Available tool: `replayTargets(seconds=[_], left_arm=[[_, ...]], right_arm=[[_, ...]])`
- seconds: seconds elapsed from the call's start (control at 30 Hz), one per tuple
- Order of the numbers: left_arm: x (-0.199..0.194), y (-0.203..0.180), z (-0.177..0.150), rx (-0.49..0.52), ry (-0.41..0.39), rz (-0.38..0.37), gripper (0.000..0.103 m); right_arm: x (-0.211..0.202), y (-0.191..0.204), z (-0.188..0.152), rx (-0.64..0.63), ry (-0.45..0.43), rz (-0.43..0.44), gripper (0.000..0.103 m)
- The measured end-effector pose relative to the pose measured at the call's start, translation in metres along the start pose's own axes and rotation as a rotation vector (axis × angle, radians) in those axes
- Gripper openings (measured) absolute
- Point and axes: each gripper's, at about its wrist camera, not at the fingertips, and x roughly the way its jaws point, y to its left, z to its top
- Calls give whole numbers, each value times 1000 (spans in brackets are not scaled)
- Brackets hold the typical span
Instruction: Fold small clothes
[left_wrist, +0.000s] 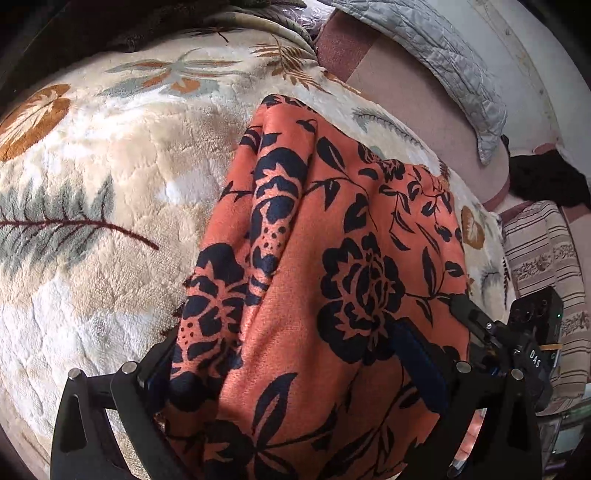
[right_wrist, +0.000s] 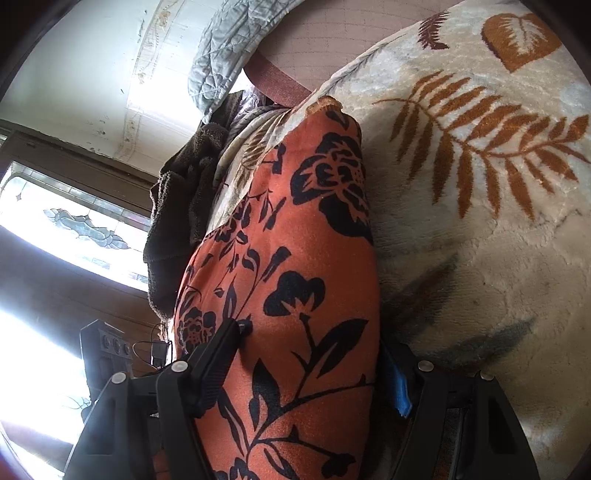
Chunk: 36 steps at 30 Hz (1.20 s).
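An orange garment with a black flower print lies folded lengthwise on a cream plush blanket with leaf patterns. Its near end fills the wide gap of my left gripper. The blue pad of one of the fingers shows against the cloth, and the other finger is partly covered by it. In the right wrist view the same garment runs between the jaws of my right gripper, which are opening. One of its fingers rests on the cloth's left side. The blanket lies to the right.
A grey quilted pillow leans on a pink headboard at the far end. A dark brown towel is heaped beside the garment, by a bright window. A striped cushion lies off the blanket's right edge.
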Motion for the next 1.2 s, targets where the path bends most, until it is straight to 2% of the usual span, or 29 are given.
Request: replayTargets(seconds=[0.1, 0.23, 0.3, 0.33, 0.37, 0.47, 0.5, 0.57, 0.63, 0.7, 0.77, 0.87, 0.93, 1.03, 1.1, 1.13, 1.17, 1.2], left_arm=[[-5, 10, 1, -62, -18, -55, 103], [-22, 19, 5, -101, -106, -31, 103], [-18, 23, 5, -116, -93, -45, 102], [-13, 26, 9, -121, -73, -55, 90], [-9, 27, 9, -124, -55, -64, 71], [-8, 27, 8, -122, -64, -98, 61], [-9, 26, 7, -115, -73, -97, 60], [-10, 15, 4, -83, -97, -85, 49], [-13, 4, 2, -40, -122, -57, 47], [-15, -2, 2, -25, -136, -45, 44], [-17, -9, 5, -18, -155, -55, 40], [-20, -25, 4, 15, -175, -92, 36], [-13, -45, 1, 57, -156, -121, 34], [1, -80, -8, 150, -136, -86, 34], [16, -95, -10, 181, -107, 4, 48], [24, -98, -12, 197, -91, 63, 66], [33, -99, -14, 215, -58, 116, 82], [41, -99, -15, 224, -26, 145, 87]], right_arm=[[1, 1, 0, 3, -1, 1, 74], [-1, -1, 3, 33, 6, 4, 74], [-1, -3, 4, 43, 8, 10, 74], [-1, -5, 4, 46, 7, 13, 73], [-1, -6, 4, 45, 6, 14, 73], [0, -5, 2, 37, 1, 10, 74], [-1, -4, 2, 32, -2, 13, 74], [0, -2, -1, 16, 2, 31, 74], [1, 2, -3, -8, 5, 21, 67], [-1, 9, -4, -54, -12, -16, 53], [-8, 15, -2, -85, -34, -26, 42], [-27, 28, 4, -146, -97, -29, 38], [-45, 35, 7, -189, -148, -59, 38], [-68, 23, 15, -163, -178, -76, 38], [-68, 0, 21, -93, -138, -90, 38], [-63, -14, 23, -37, -99, -94, 39], [-57, -28, 24, 32, -65, -107, 47], [-54, -41, 23, 93, -43, -118, 55]])
